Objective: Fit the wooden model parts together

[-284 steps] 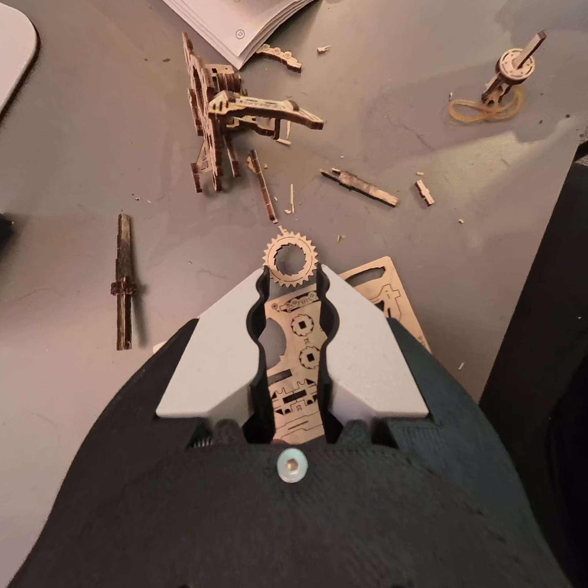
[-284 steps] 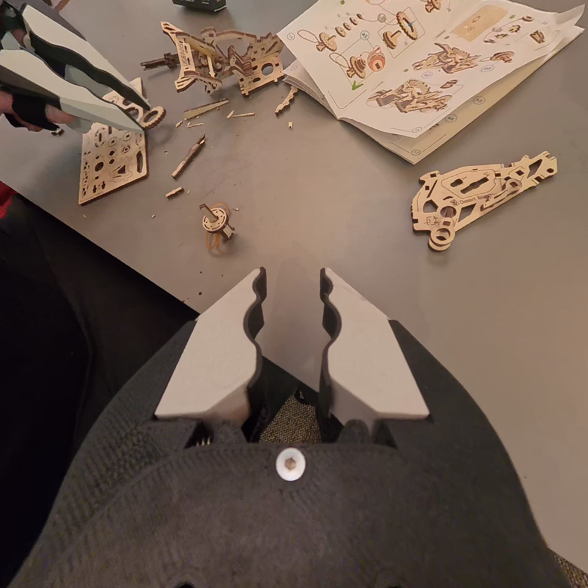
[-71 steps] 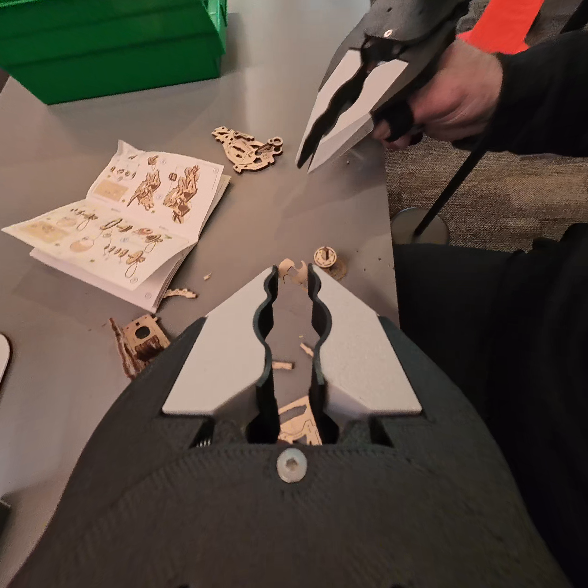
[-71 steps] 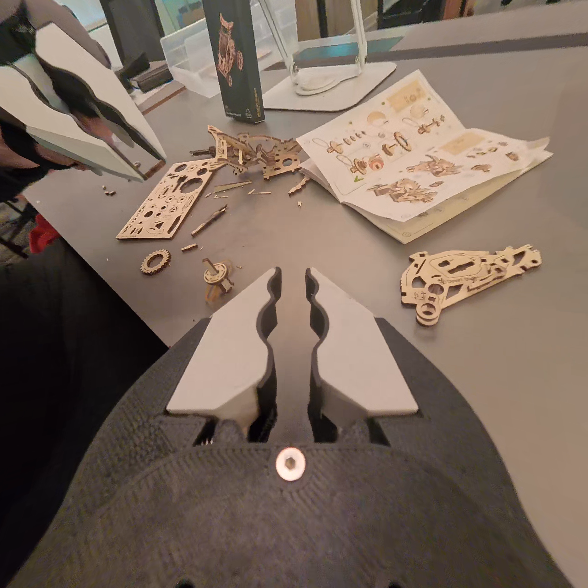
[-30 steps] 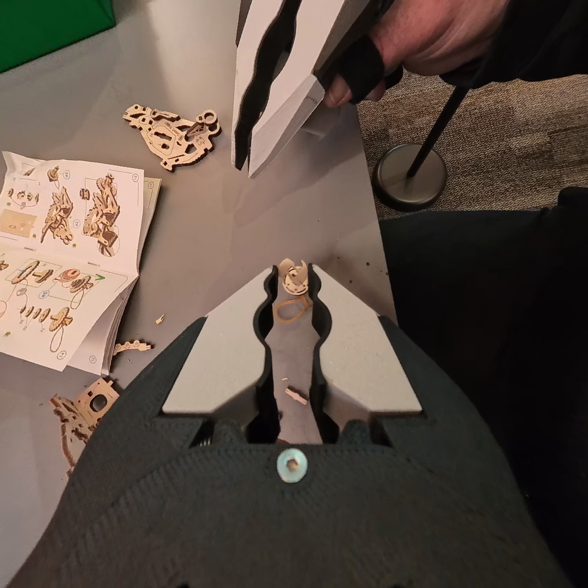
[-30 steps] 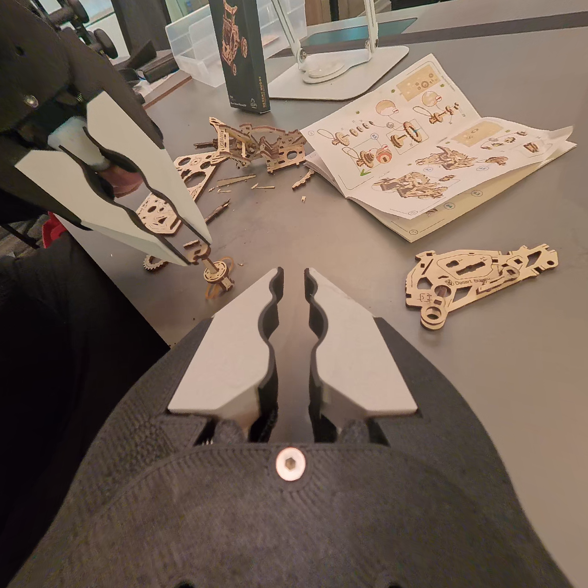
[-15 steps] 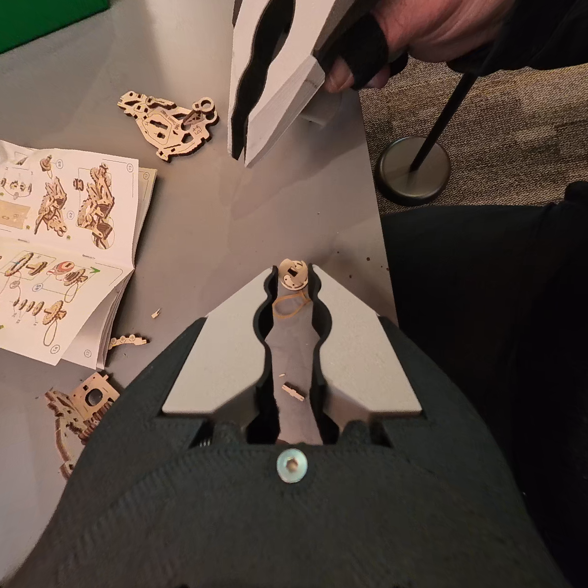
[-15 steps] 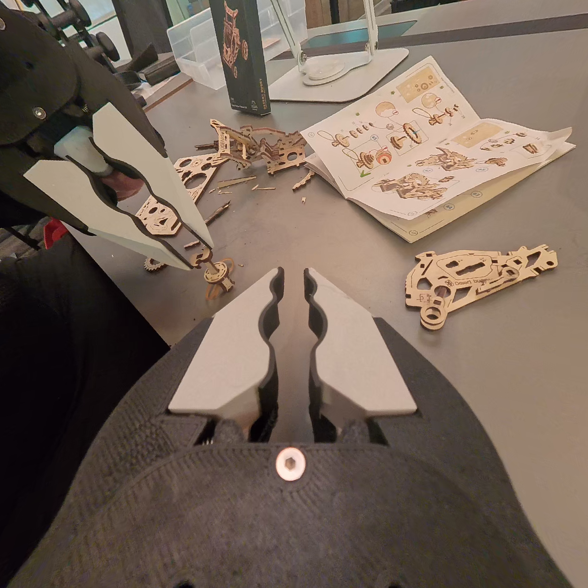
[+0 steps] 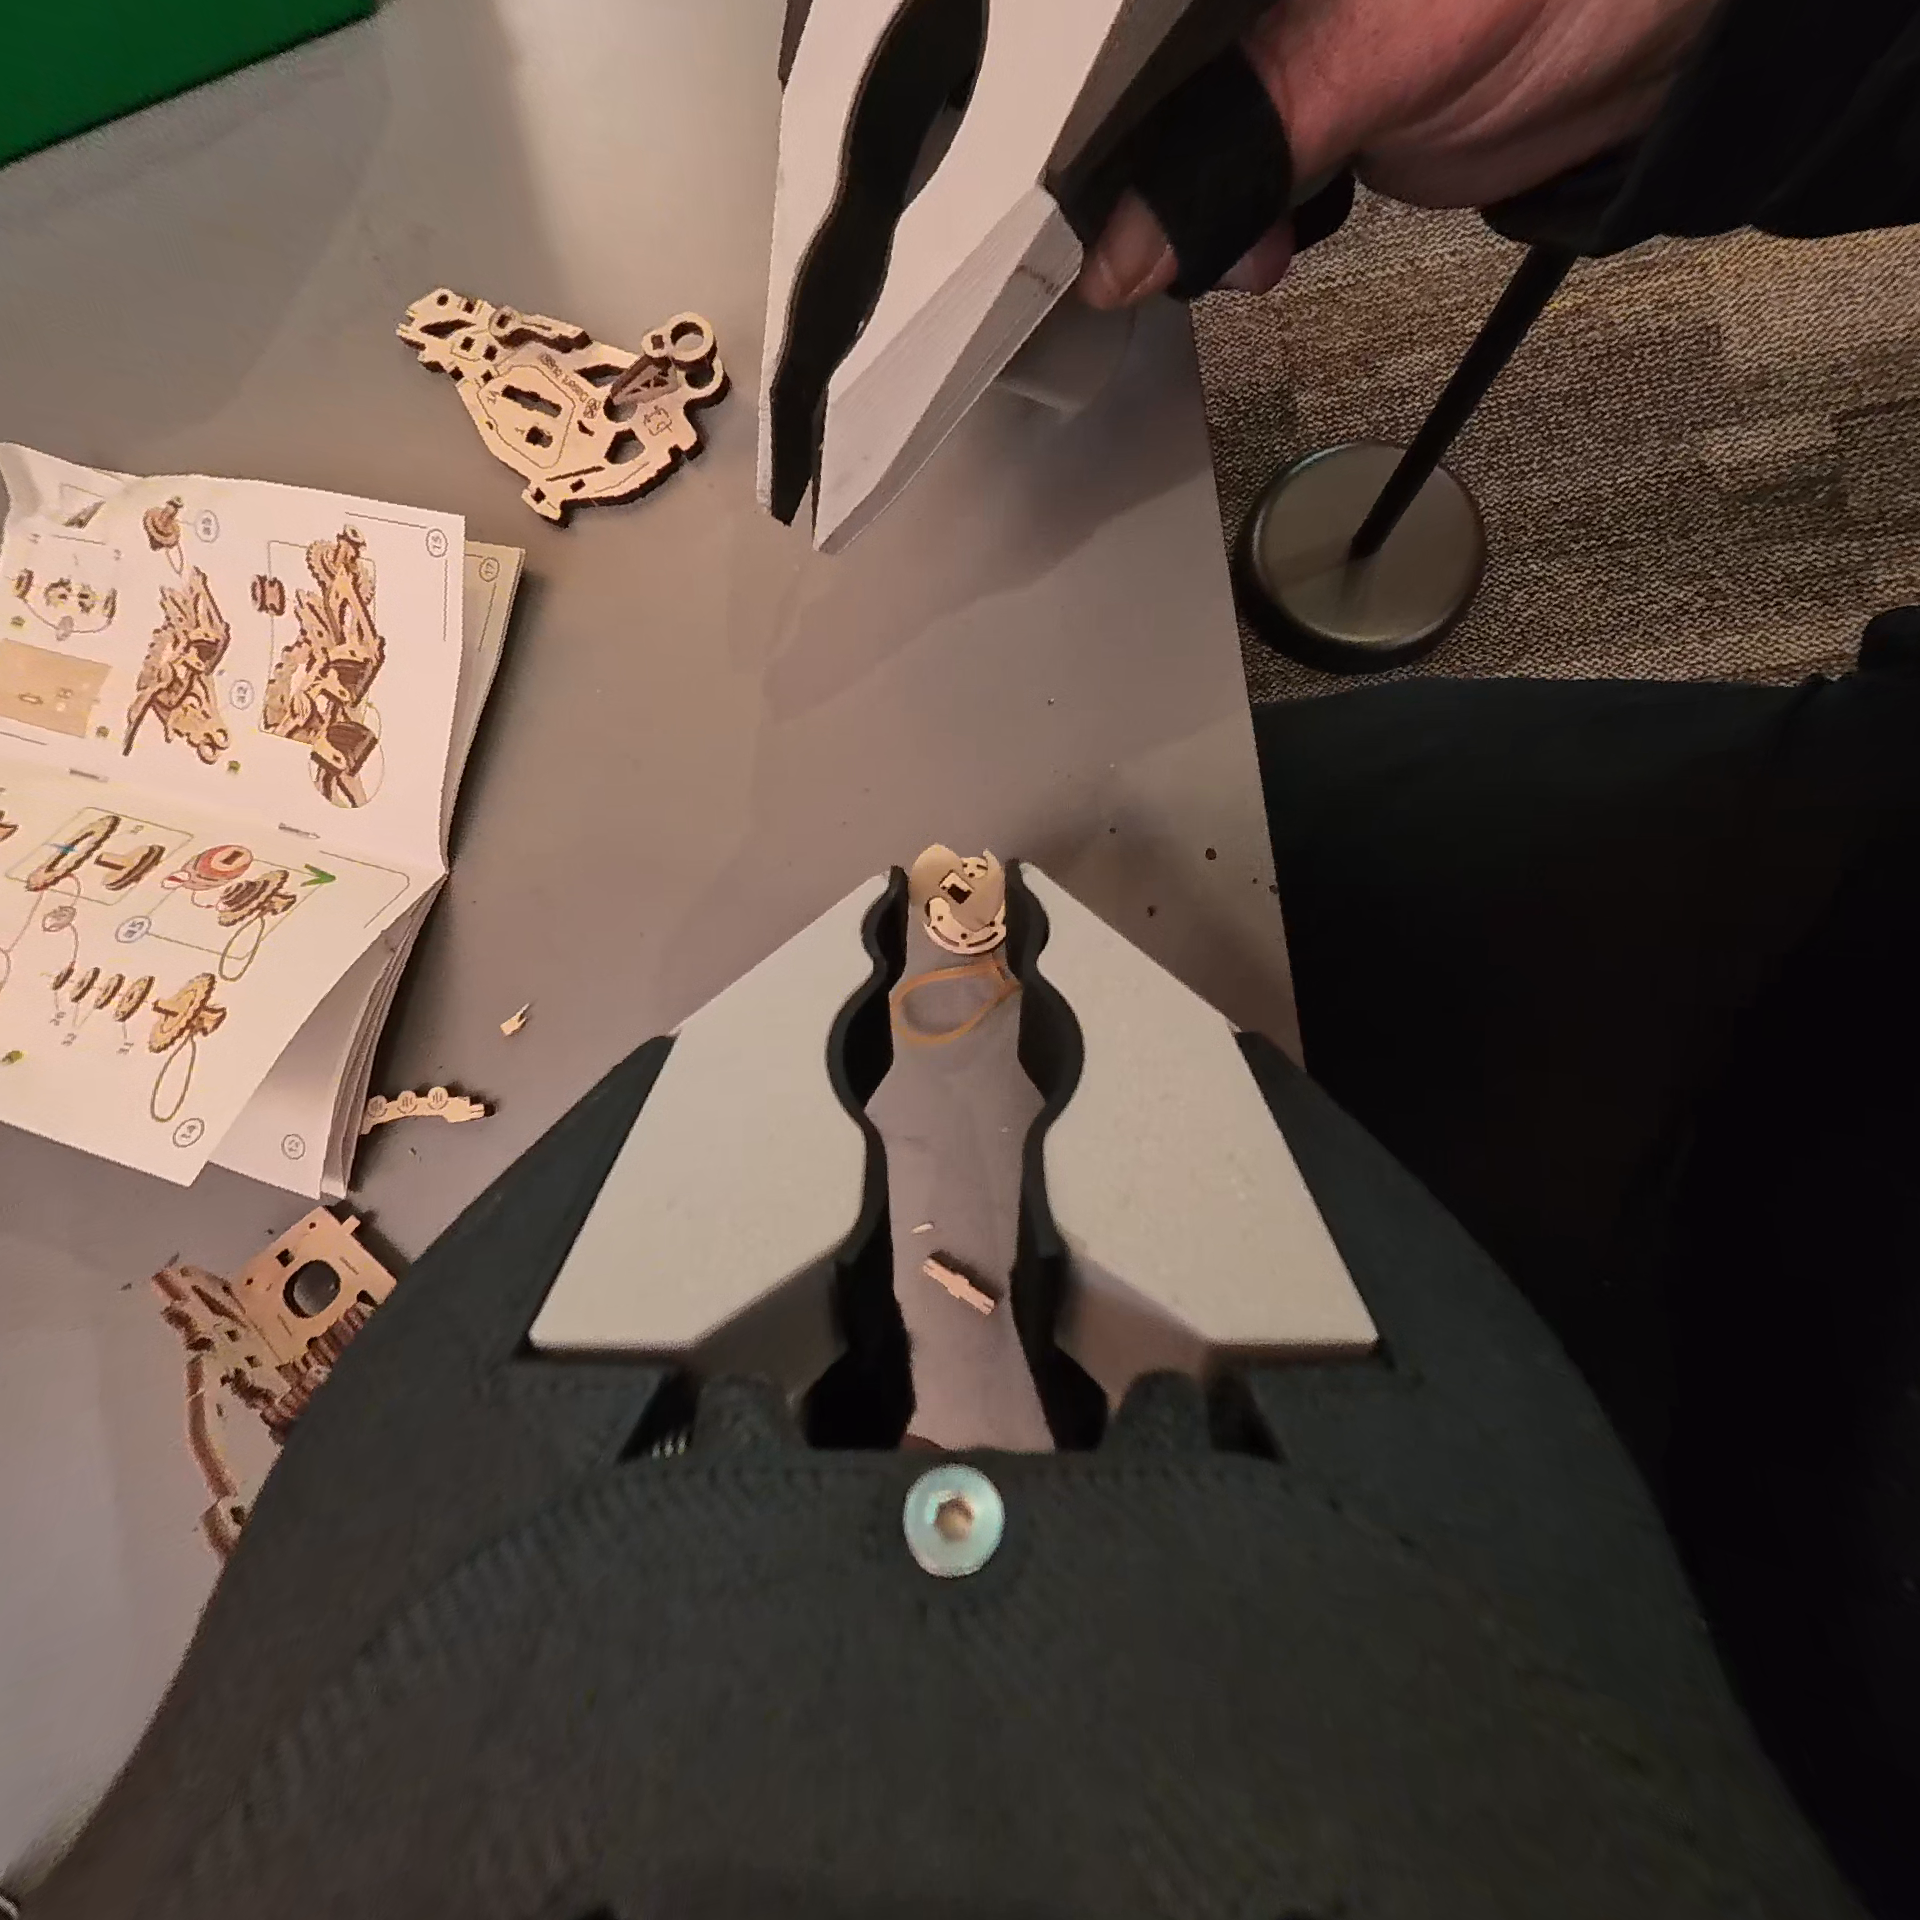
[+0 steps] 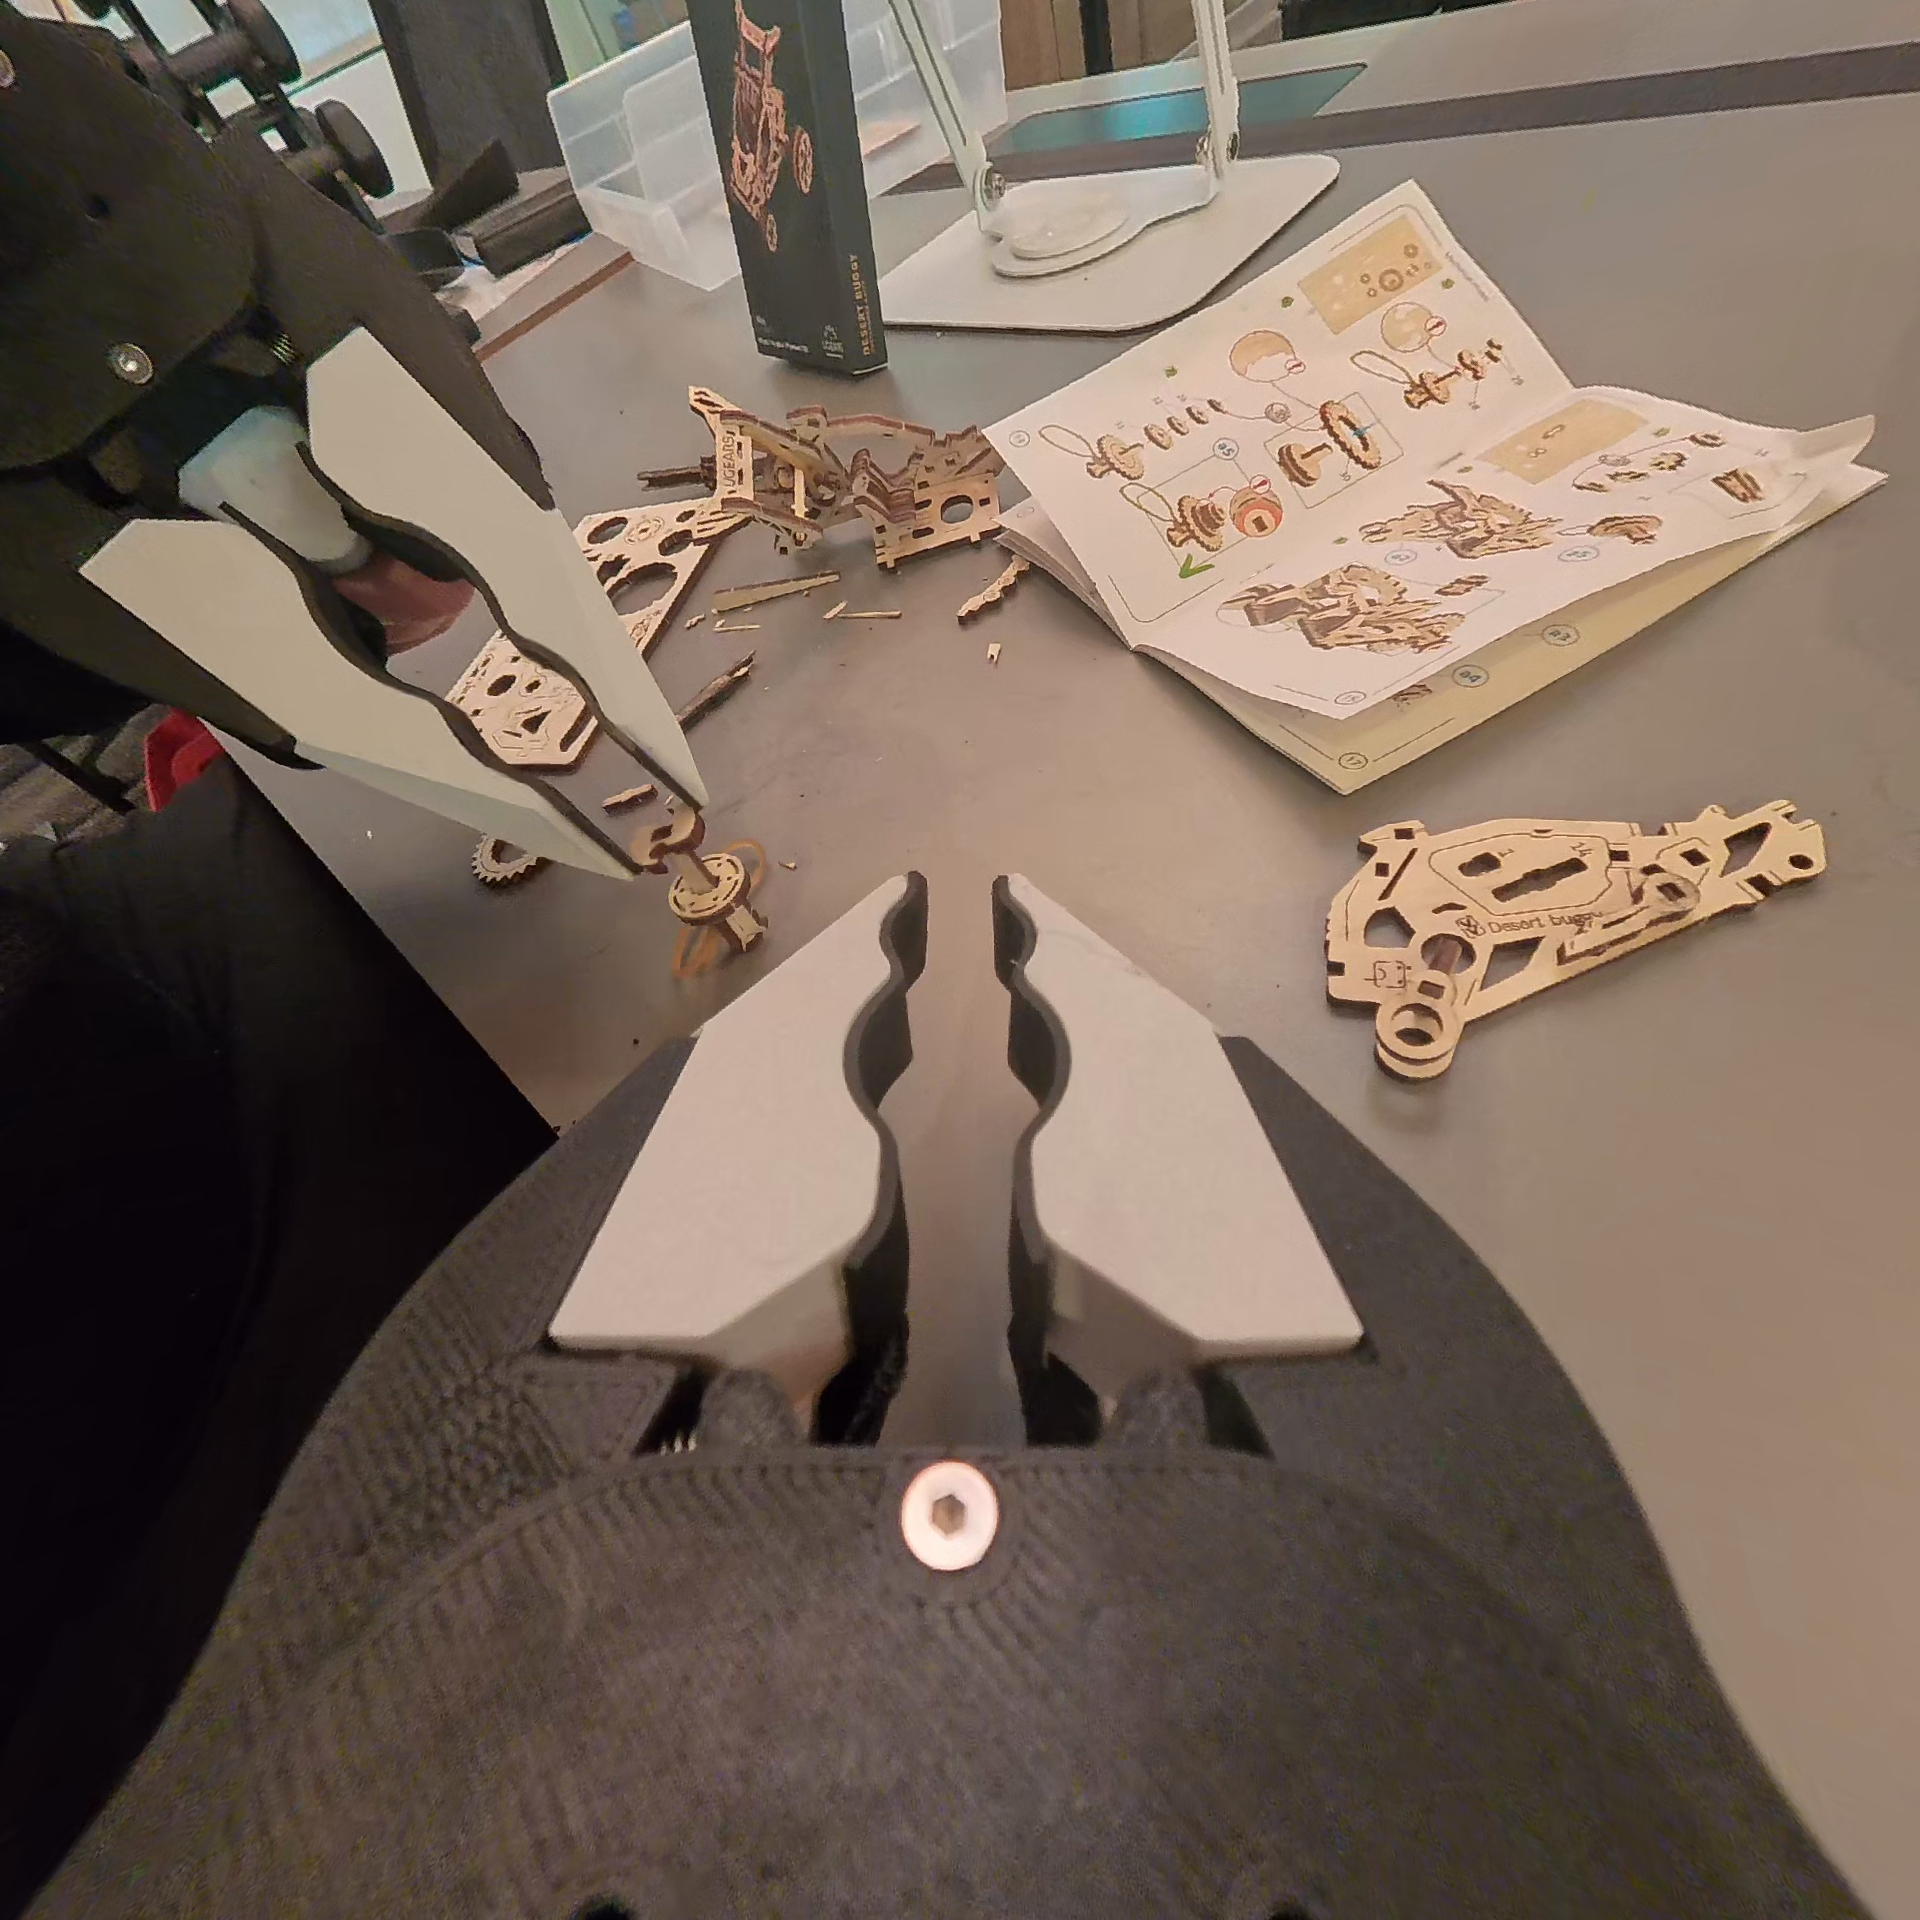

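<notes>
Left gripper (image 9: 958, 883) now holds a small notched wooden disc (image 9: 964, 902) between its tips, jaws clamped on it, directly over the axle of the little spool assembly (image 10: 715, 896) near the table's front edge; a second ago the disc hung a little higher and off the axle, half a second ago it was nearly aligned. In the right wrist view the disc sits at the top of the axle, touching or just started onto it; I cannot tell whether it is seated. Judgement: the fitting step is at the point of engagement and wants a straight push down. The rubber band (image 9: 951, 1000) looped on the spool lies on the table (image 9: 665, 665) just beside it and could snag. Right gripper (image 10: 954, 883) hovers empty over bare table, jaws a little apart, unchanged over the last second; the spool therefore has nothing bracing it and may tip or skid. Around: toothed gear (image 10: 506, 860) just behind the left fingers, open instruction booklet (image 10: 1434, 499), flat chassis plate (image 10: 1558, 914), half-built frame (image 10: 831, 488), punched-out sheet (image 10: 530, 717) and wood slivers. None blocks the spool.
</notes>
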A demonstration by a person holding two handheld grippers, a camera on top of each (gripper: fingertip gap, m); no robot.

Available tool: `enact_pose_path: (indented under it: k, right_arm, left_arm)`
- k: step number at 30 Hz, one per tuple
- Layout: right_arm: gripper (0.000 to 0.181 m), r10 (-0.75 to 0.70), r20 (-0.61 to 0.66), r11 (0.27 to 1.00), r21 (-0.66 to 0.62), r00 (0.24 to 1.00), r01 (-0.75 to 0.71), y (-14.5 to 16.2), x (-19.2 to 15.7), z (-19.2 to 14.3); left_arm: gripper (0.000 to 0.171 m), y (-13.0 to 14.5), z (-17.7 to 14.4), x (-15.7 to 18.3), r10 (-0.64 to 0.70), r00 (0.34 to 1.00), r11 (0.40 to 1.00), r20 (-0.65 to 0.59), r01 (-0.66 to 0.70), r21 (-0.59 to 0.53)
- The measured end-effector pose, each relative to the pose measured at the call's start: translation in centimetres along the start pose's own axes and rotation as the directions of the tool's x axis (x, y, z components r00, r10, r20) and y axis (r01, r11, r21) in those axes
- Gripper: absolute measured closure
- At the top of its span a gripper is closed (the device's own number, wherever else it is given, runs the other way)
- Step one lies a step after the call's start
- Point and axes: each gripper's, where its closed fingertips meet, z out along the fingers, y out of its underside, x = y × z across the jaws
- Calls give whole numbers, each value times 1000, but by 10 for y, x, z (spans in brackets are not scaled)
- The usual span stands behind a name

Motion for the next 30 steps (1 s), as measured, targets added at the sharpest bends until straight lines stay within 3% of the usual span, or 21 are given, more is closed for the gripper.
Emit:
enact_pose_path:
  k: [7,14,18,25,30]
  right_arm:
    - [170,6,30,1000,29,1000,-7,-5,-8,-2]
    - [168,83,350,996,-7,933,-86,-14,-73,1]
    - [167,207,458,978,-77,864,-194,-19,-94,5]
    - [169,329,492,944,-192,806,-268,-11,-98,11]
    - [177,374,514,927,-209,772,-310,-12,-99,12]
  left_arm:
    - [155,-4,-12,1,20,1000,999,3,-20,34]
    - [155,-9,-33,18,172,984,981,-40,-167,100]
    - [155,-11,-33,23,299,952,952,-63,-293,88]
    - [155,-18,-31,24,436,897,899,-73,-429,91]
    - [155,-22,-30,24,466,883,883,-56,-460,95]
